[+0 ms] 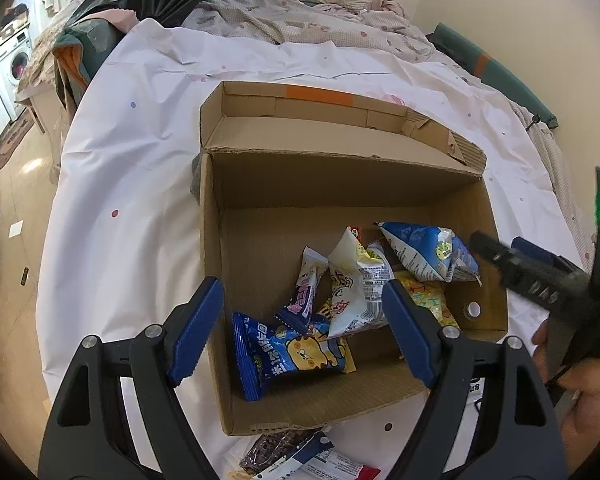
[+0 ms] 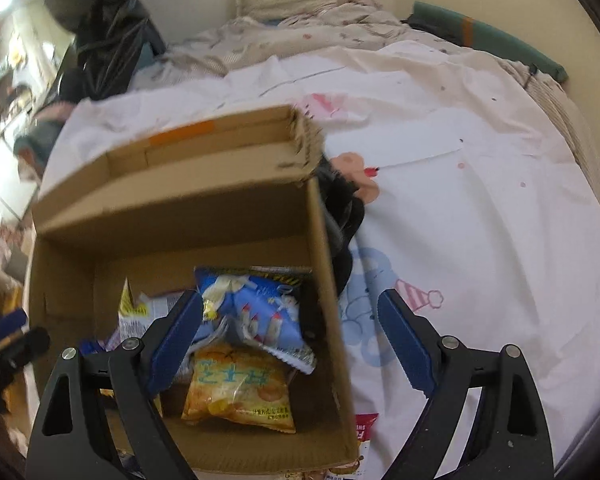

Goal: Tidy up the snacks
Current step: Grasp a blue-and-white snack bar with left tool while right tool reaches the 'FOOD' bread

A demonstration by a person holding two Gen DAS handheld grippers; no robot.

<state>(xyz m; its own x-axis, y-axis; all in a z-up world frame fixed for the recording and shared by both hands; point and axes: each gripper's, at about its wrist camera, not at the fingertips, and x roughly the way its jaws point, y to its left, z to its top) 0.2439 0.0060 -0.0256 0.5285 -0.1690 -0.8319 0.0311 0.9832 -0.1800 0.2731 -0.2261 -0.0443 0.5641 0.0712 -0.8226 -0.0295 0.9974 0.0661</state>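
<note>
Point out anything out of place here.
Several snack packets lie on the white sheet outside the cardboard box's near wall, while the rest sit inside. The box's far flap corner looks torn.

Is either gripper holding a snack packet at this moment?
No: the left gripper and the right gripper both hover open above the cardboard box, nothing between their fingers.

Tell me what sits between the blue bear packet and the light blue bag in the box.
In the left wrist view, a white packet and a small purple-and-white packet lie between the blue bear packet and the light blue bag.
</note>
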